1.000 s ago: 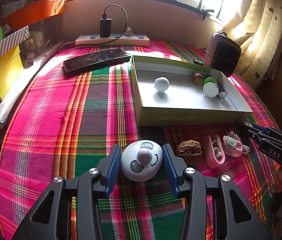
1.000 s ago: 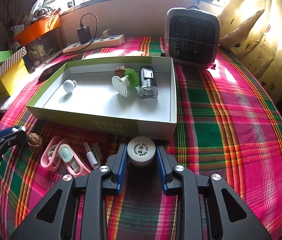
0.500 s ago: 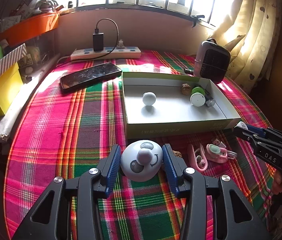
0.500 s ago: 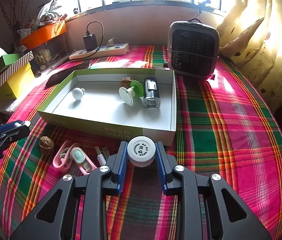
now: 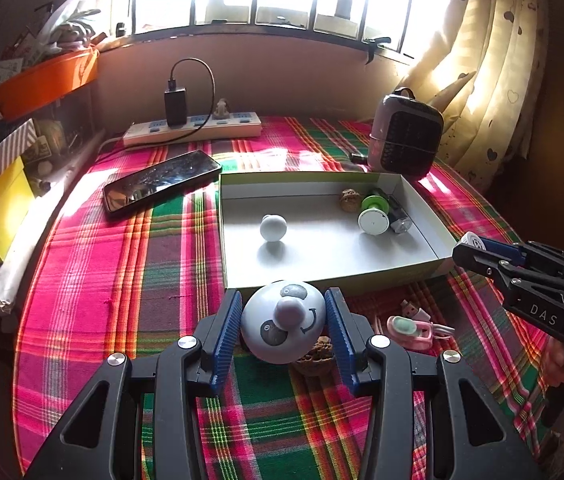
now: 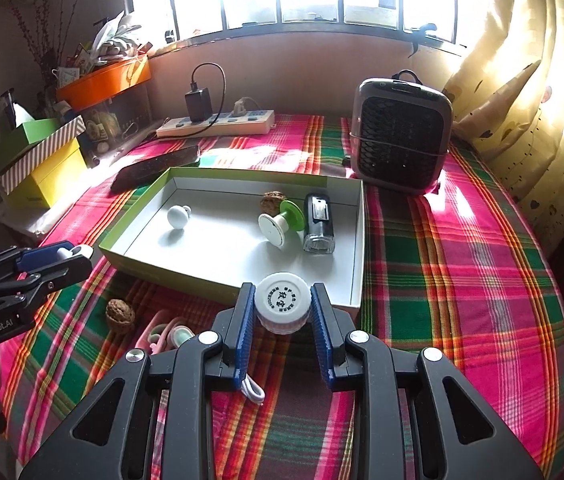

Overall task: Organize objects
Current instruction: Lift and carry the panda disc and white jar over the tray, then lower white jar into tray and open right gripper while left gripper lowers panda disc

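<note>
Left tongs [image 5: 284, 326] clamp a white dome toy with a painted face [image 5: 284, 322], jaws closed snugly on its sides and lifted above the plaid cloth; right tongs [image 6: 282, 312] likewise pinch a white screw-cap jar [image 6: 281, 306]. Both loads hang just short of the near wall of the green-edged tray [image 6: 218, 288], directly ahead of each pair. Inside the tray: a white knob [image 6: 178, 216] toward the left, then a walnut [image 6: 273, 201], a green-and-white spool [image 6: 280, 222] and a dark clear-ended cartridge [image 6: 318, 224] ahead of the right tongs. Judged roughly half complete: remaining on the cloth, left of the right tongs, are a second walnut [image 6: 120, 314], pink clips [image 6: 166, 336] and a white cable [image 6: 252, 390].
</note>
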